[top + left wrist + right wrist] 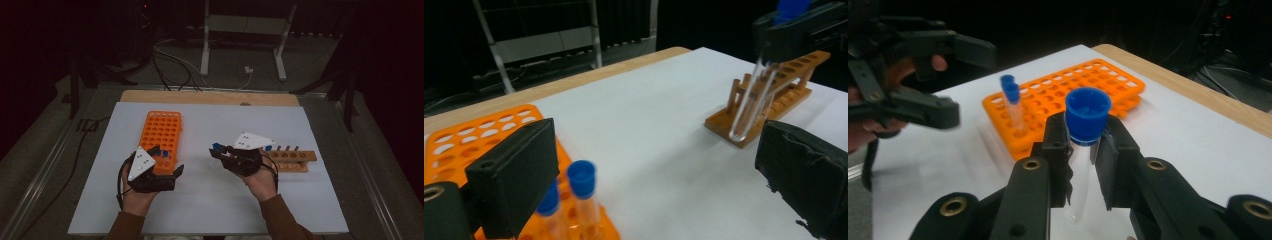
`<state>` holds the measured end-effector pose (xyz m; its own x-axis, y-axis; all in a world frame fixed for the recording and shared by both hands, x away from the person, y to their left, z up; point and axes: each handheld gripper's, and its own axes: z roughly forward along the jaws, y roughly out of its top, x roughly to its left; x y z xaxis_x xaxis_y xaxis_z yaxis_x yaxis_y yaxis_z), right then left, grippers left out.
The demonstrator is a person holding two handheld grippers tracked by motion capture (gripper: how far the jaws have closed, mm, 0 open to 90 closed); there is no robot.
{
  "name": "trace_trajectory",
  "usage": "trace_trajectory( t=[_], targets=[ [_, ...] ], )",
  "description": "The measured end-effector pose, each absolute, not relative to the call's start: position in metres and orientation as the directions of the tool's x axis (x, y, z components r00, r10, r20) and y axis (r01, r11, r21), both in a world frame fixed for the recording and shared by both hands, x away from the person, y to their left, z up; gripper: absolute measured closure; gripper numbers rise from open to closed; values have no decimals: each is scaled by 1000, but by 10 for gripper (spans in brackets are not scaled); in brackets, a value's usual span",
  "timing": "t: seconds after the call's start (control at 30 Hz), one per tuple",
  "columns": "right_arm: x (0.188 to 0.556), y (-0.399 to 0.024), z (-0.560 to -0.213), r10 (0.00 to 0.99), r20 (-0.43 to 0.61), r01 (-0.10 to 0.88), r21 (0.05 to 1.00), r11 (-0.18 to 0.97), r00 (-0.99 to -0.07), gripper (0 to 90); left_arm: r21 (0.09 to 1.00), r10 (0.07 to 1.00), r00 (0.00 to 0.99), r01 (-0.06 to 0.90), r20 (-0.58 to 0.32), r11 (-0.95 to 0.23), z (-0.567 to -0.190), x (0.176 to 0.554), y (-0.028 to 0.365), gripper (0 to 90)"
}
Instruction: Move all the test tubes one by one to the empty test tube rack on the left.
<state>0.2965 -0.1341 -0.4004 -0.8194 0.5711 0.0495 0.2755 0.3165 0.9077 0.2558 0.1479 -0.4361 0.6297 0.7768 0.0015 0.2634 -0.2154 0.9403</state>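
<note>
While the right gripper point(1083, 150) hung above the white desk point(210, 200), its fingers point(1057, 145) were clamped on a clear tube with a blue cap point(1087, 117), gripping it just under the cap so that the glass hung down between them. In the left gripper view the same tube tilted down from those fingers, its tip in front of the near end of a wooden rack point(774, 95), though whether it touched the rack could not be told. In the high view that rack point(295, 159) lay just beyond the right hand point(262, 182), with more tubes standing in it.

Well apart from the right fingers, the left gripper point(167, 162) was held at the near end of an orange rack point(161, 132), its fingers point(516, 175) wide apart and gripping nothing. Two blue-capped tubes point(581, 200) stood in the orange rack beside the left-hand finger of that gripper.
</note>
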Motion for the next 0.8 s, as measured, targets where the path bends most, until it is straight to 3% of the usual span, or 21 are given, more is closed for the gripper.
trace_trajectory(
  t=[0.37,0.57,0.8],
  targets=[
    [291,-105,-402,514,58,263,905,335,-856,764,932,731,682,265,2,-249,-440,257,128,97],
    [288,-89,-403,479,67,256,904,341,-875,764,928,697,717,263,-4,-266,-443,256,121,247],
    [285,-79,-404,459,68,252,901,353,-886,763,934,671,741,255,-23,-250,-443,256,124,565]
  ],
)
